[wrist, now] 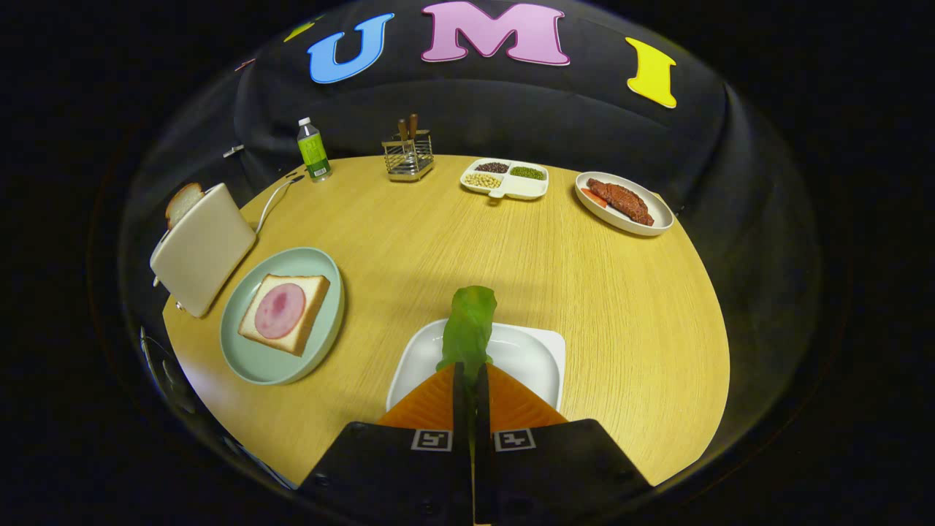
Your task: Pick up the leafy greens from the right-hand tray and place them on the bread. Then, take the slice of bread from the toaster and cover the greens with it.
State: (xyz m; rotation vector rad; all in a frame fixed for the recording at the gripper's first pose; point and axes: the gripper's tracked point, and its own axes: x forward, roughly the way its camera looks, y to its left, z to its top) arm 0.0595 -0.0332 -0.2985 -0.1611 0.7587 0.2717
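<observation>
Gripper view, grip: my hand-held gripper [470, 376] has its fingers pinched nearly together on the lower end of the leafy greens [468, 326]; the hold looks thin, only the stem end between the pads.
Gripper view, risk of slipping: I judge the leaf could slide out on the way over, since most of it stands free above the fingers.
Gripper view, risk of missing: the greens could land off the bread [285, 313] if I let go early; the slice with its pink round of ham sits on the pale green plate [252, 361], well to the left beside the toaster [202, 248].
Gripper view, where the greens are: just over the white tray [537, 358], lifted, upright.
Gripper view, look of the greens: one bright green leaf, crinkled, slightly curled at the top.
Gripper view, second slice: it pokes from the toaster's slot [182, 202], untouched.
</observation>
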